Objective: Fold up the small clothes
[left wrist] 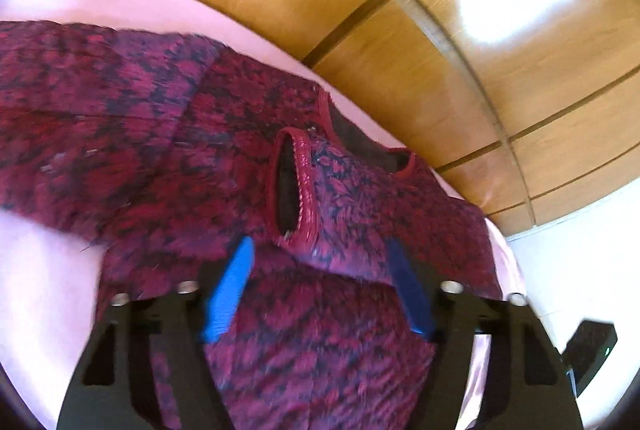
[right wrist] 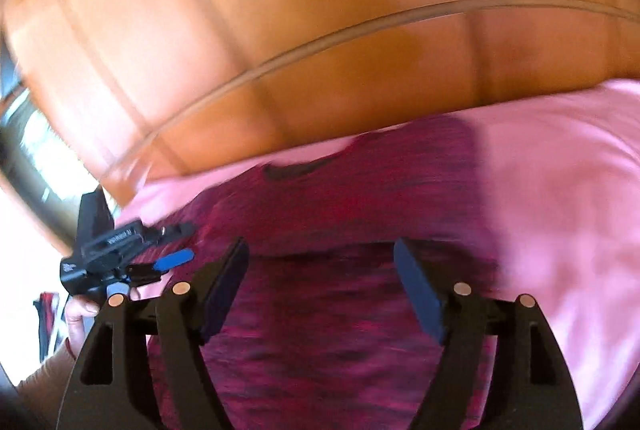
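Left tool [left wrist: 320, 258]: jaws parted, blue pads on either side of a raised fold of the garment. Pads do not appear to press the cloth; nothing gripped as far as the left wrist view shows.

Right tool [right wrist: 320, 258]: jaws wide apart, dark pads clear of the fabric below. Empty. View heavily motion-blurred, so fine contact cannot be judged.

Task item: a small sleeveless fleece garment [left wrist: 248, 189], maroon with a dark blotchy print, lying on a pink sheet [left wrist: 60, 270] directly under and ahead of both tools. Pile is fuzzy and thick; cloth holds soft, rounded ridges rather than sharp creases. One armhole [left wrist: 290, 185] stands open just ahead of the left tool, edged with a glossy red stitched binding; a dark lining shows inside it and at the neck opening beyond.

Progress (judgement): partly folded. One side panel lies doubled over the body, giving a straight diagonal edge to the left of the armhole, and a flap near the left tool overlaps the lower part. Outline is still irregular and the armhole sits puckered, so at least one more fold and a flattening remain.

Surroundings: behind the sheet, a glossy wooden panelled surface [left wrist: 460, 69], strongly reflective, with dark seams. In the right wrist view the left tool's black body [right wrist: 108, 254] shows at the left edge, held by a person's hand [right wrist: 78, 314].
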`<state>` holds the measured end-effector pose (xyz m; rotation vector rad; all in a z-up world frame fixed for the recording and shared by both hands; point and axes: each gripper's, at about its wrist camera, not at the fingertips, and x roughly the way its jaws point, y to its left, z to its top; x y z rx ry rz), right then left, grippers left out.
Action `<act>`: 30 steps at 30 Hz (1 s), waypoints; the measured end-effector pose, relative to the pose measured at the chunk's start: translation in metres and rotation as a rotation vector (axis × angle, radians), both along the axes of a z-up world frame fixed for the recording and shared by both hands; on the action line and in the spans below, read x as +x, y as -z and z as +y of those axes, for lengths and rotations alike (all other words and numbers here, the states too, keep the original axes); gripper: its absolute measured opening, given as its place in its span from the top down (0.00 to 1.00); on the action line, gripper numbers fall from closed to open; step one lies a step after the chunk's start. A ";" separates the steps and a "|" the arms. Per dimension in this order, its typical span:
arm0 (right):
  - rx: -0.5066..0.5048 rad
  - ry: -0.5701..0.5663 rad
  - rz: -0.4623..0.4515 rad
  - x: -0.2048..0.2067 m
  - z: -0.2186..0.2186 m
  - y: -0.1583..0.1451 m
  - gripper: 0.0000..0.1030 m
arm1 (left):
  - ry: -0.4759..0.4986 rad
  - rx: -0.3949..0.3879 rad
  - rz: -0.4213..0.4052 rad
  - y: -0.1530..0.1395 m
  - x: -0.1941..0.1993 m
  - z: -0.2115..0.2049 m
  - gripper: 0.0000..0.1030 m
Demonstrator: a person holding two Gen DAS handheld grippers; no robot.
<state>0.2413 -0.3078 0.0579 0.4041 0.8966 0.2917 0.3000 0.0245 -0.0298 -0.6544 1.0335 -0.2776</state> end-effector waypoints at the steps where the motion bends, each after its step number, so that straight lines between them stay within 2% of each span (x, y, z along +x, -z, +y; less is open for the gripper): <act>1: 0.002 0.037 -0.001 -0.004 -0.015 -0.001 0.27 | 0.000 0.011 0.020 0.004 0.006 -0.003 0.61; 2: 0.018 0.095 0.007 -0.006 -0.035 0.000 0.28 | -0.005 0.028 0.034 0.007 0.011 -0.005 0.69; 3: 0.039 0.140 0.018 -0.007 -0.051 0.004 0.33 | -0.011 0.051 0.038 0.009 0.015 -0.006 0.85; 5: 0.068 0.203 0.037 -0.006 -0.071 0.010 0.43 | -0.022 0.056 0.018 0.006 0.016 -0.003 0.90; 7: 0.080 0.225 0.044 -0.001 -0.075 0.015 0.47 | -0.034 0.061 -0.016 -0.001 0.013 0.002 0.91; 9: 0.086 0.208 0.057 0.006 -0.073 0.020 0.54 | -0.044 0.086 -0.056 -0.013 0.004 0.009 0.91; 12: 0.064 0.160 0.087 0.021 -0.048 0.038 0.57 | -0.051 0.122 -0.089 -0.023 -0.010 0.017 0.91; 15: -0.029 0.120 0.110 0.034 -0.025 0.052 0.57 | -0.068 0.175 -0.112 -0.026 -0.023 0.021 0.91; 19: -0.163 0.109 0.166 0.047 0.002 0.080 0.59 | -0.088 0.212 -0.065 -0.009 -0.027 0.034 0.91; 23: -0.292 0.093 0.127 0.044 0.021 0.090 0.59 | -0.086 0.244 -0.013 0.021 -0.020 0.031 0.91; 26: -0.385 0.082 0.101 0.042 0.034 0.093 0.58 | -0.105 0.202 -0.027 0.021 -0.027 0.033 0.90; 29: -0.386 0.084 0.101 0.043 0.034 0.093 0.57 | -0.132 0.157 -0.054 0.015 -0.042 0.046 0.80; 30: -0.388 0.085 0.099 0.044 0.036 0.096 0.56 | -0.150 0.132 -0.064 0.012 -0.050 0.056 0.73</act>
